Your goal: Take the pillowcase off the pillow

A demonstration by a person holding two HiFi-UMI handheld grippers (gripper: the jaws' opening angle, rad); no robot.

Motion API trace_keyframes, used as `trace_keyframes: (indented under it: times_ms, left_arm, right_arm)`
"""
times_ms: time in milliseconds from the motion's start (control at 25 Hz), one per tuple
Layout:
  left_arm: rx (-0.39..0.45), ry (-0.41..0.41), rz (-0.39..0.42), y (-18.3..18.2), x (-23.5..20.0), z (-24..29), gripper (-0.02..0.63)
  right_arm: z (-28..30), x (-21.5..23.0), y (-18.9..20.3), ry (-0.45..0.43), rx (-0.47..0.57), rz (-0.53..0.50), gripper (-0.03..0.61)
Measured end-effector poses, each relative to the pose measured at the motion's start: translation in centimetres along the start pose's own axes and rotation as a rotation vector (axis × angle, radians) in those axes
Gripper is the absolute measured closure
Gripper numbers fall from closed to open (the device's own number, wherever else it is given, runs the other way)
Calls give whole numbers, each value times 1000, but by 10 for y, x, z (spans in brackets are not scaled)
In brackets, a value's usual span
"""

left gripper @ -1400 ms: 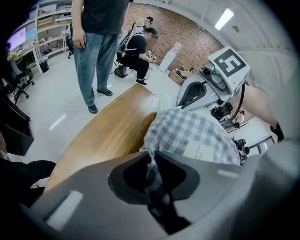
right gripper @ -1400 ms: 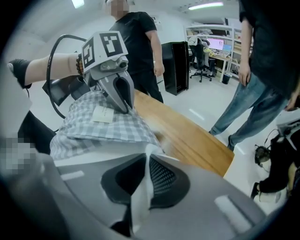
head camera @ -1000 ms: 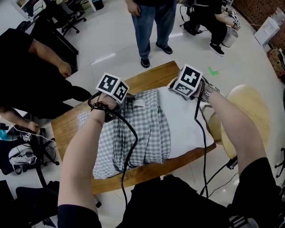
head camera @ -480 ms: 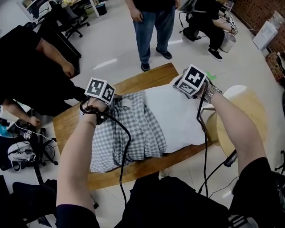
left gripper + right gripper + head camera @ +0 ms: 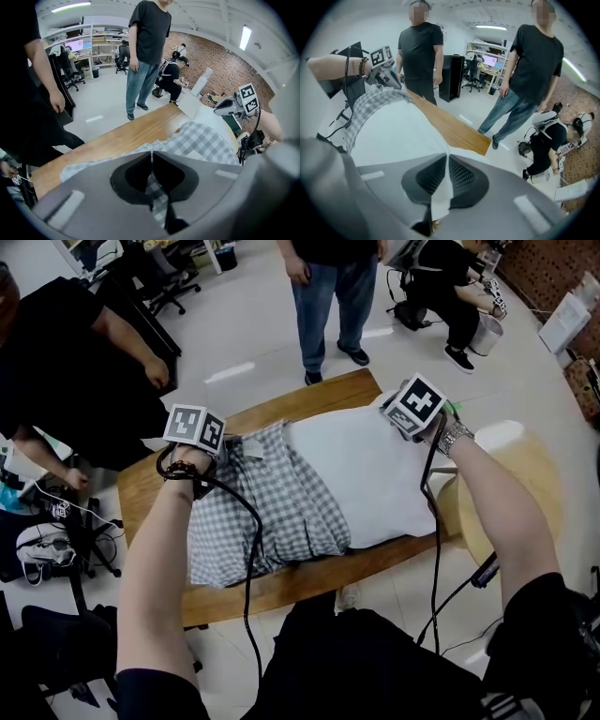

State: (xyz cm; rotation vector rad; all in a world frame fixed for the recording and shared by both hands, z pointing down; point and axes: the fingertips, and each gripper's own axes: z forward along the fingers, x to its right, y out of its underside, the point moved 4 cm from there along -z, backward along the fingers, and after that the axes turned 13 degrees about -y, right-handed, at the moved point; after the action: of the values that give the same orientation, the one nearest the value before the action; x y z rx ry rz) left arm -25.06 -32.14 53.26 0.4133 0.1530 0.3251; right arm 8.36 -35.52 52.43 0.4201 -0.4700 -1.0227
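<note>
Grey-and-white checked woven pillowcase (image 5: pixel 300 502) is bunched and wrinkled over the left part of the soft white rectangular pillow (image 5: pixel 370 470). The pillow's right part is bare and smooth. Both lie flat across the brown wood-grain counter (image 5: pixel 300 404), the pillow's right end reaching past the counter's right edge. A small white label shows on the pillowcase near its far edge.

Left gripper (image 5: pixel 152 157): grey matte jaws pressed together, pinching a fold of checked fabric at the pillowcase's far-left corner. Right gripper (image 5: pixel 446 161): ribbed dark pads pressed together, pinching a thin flap of white cloth at the pillow's far-right corner. Each gripper carries a white cube with black square markers. The two sit well apart, at opposite far corners.

Black cables (image 5: pixel 248 568) trail from both grippers back along the forearms, the left one lying over the pillowcase. A round pale wooden stool (image 5: pixel 525 484) stands just right of the counter. A person in blue jeans (image 5: pixel 333 287) stands on the glossy light floor at the far side. Another person in black (image 5: pixel 66 362) is at the far left, and a third sits at the far right by a brick wall.
</note>
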Motion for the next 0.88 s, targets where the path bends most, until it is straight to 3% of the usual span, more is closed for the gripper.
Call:
trace_keyframes:
  times_ms: [120,320,480,680,880]
  left_arm:
    - [18,-13,-22,9,-4,-5,598]
    - [91,-22,36,9,12,-5,590]
    - [136,19,42,1,24,-4,517]
    - [154,31,21,-1,39,-24,509]
    - [178,4,13,1,58,-62,506]
  right_arm:
    - [4,-5,1,19,14,-10,566]
    - [14,-22,-10,56,72,-83,529]
    - [14,-28,-17,97,128,-183,500]
    - [-11,-40,-17,66,150,-165,446]
    - [-33,-58,-17,51,159,-204,442]
